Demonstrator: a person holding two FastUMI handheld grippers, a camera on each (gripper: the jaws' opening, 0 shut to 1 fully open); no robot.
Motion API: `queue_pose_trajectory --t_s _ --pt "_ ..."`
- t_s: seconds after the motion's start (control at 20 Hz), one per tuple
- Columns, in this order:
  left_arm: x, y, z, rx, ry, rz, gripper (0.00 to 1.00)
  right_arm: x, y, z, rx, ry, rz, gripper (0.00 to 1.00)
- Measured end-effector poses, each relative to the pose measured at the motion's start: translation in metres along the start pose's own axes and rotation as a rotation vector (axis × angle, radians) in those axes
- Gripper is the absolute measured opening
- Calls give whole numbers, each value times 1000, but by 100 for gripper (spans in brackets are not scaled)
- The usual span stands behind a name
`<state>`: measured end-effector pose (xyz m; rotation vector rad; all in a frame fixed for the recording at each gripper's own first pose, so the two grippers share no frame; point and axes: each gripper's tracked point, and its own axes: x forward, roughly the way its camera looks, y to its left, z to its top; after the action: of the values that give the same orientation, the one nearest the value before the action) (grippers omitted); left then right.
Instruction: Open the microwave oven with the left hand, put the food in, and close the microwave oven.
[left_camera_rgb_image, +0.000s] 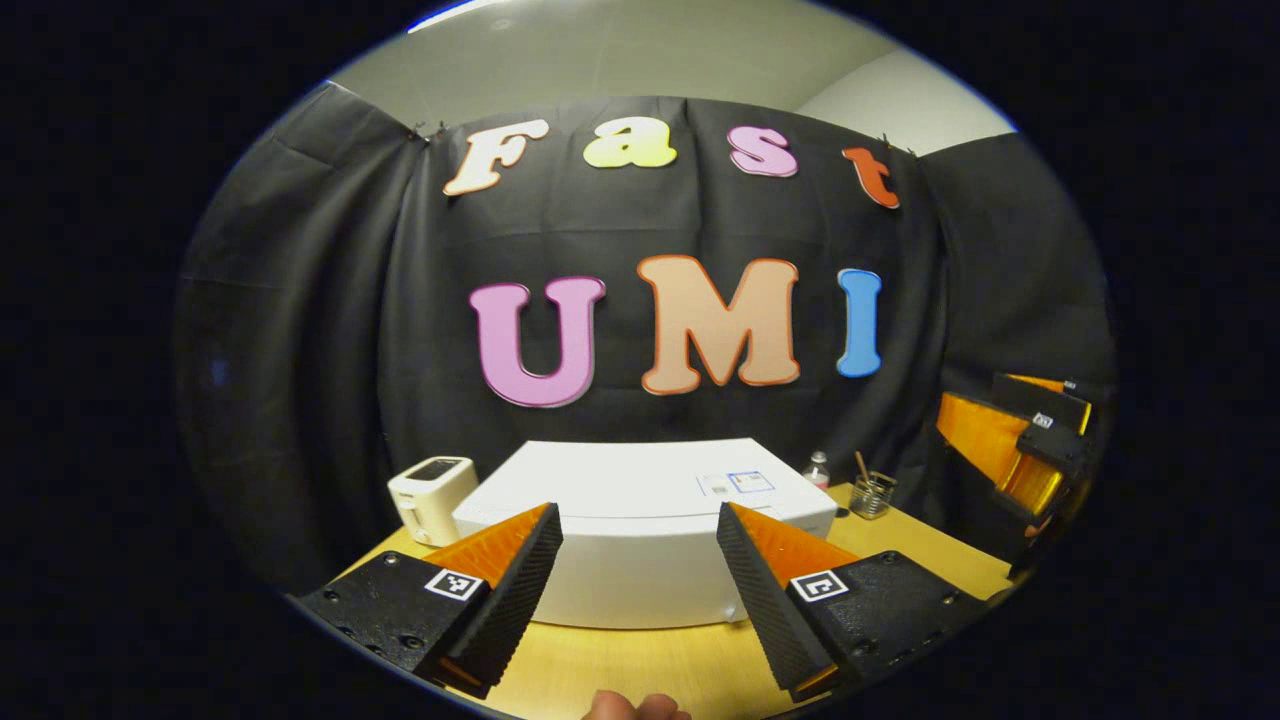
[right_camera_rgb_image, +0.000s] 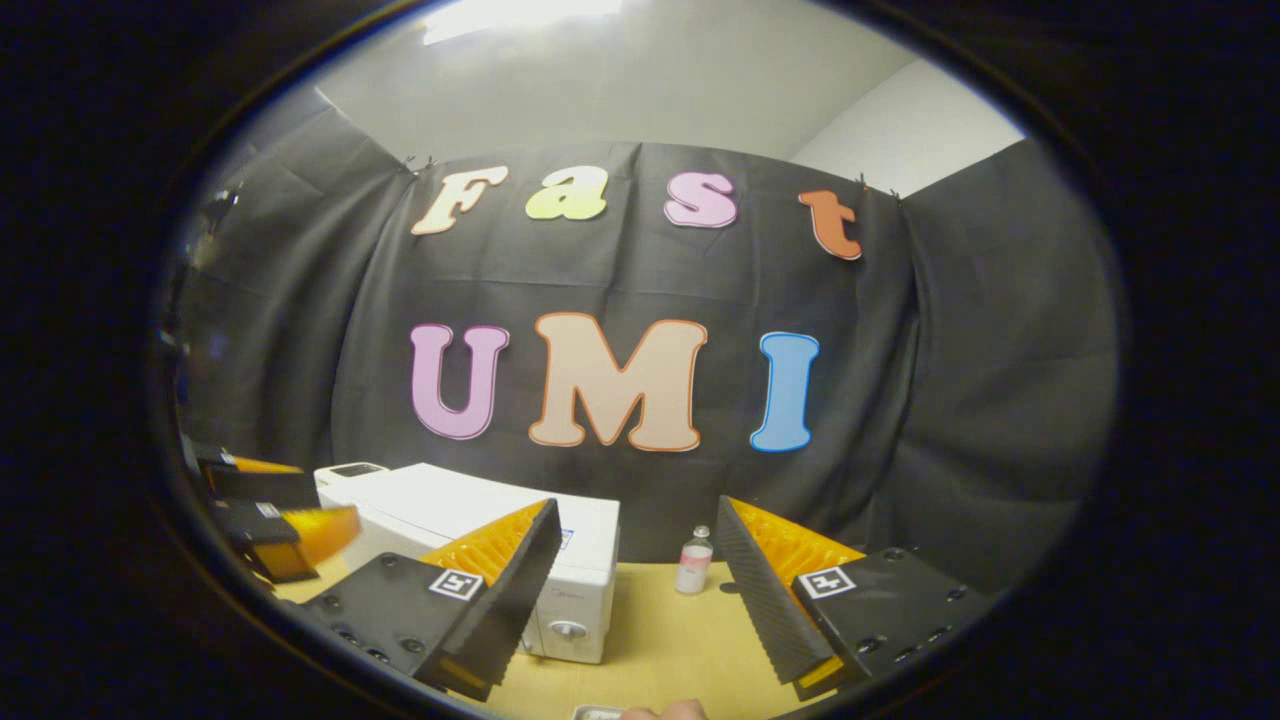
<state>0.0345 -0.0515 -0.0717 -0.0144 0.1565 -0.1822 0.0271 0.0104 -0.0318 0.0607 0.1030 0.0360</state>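
Left tool (left_camera_rgb_image: 640, 545): held above the worktop (left_camera_rgb_image: 640, 665), fingers wide apart with nothing between them — it faces the top of the microwave (left_camera_rgb_image: 640, 500) from the front.
Right tool (right_camera_rgb_image: 635, 555): likewise spread wide and empty, held off to the microwave's right; in the left gripper view it shows at the far right edge (left_camera_rgb_image: 1030, 450).
Microwave: white, standing on the wooden worktop against the booth's cloth wall; door closed as far as the views show, a round knob (right_camera_rgb_image: 567, 630) low on its front right panel, a label on its top.
Toaster (left_camera_rgb_image: 432, 497): white, just beside the microwave on its left.
Bottle (right_camera_rgb_image: 693, 562): small, clear with a pale cap, upright on the worktop to the right of the microwave, near the wall.
Jar (left_camera_rgb_image: 872, 492): a glass holder with sticks in it, near the bottle, right of the microwave.
Food: cannot tell where it lies — a pale object edge (right_camera_rgb_image: 598, 712) at the bottom of the right gripper view is too cropped to name.
Hand (left_camera_rgb_image: 635, 706): a fingertip shows at the bottom edge of the left gripper view.
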Motion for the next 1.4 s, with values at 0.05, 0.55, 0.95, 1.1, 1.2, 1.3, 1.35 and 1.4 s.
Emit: queue_pose_trajectory --t_s 0.05,0.55,0.95,1.1,1.2,1.3,1.35,1.4 --pt "8 -13 -22 -5 45 -45 96 1 1 -1 -6 4 6 96" --pt "81 -83 -172 60 335 -175 96 -23 -40 -11 -130 65 -62 96" --pt "111 -86 -175 52 338 -155 96 -38 -52 -21 -166 109 -70 97" --pt "116 -81 -176 48 354 -132 82 -40 -53 -23 -166 125 -64 98" --pt "117 -75 -179 59 368 -114 72 -41 -52 -23 -172 122 -62 97" --pt "115 -82 -184 57 393 -135 45 -43 -50 -24 -171 126 -57 97" --pt "119 -81 -184 69 383 -145 34 -44 -48 -24 -167 127 -55 97" --pt "119 -81 -183 66 377 -154 25 -45 -48 -23 -166 128 -54 97"
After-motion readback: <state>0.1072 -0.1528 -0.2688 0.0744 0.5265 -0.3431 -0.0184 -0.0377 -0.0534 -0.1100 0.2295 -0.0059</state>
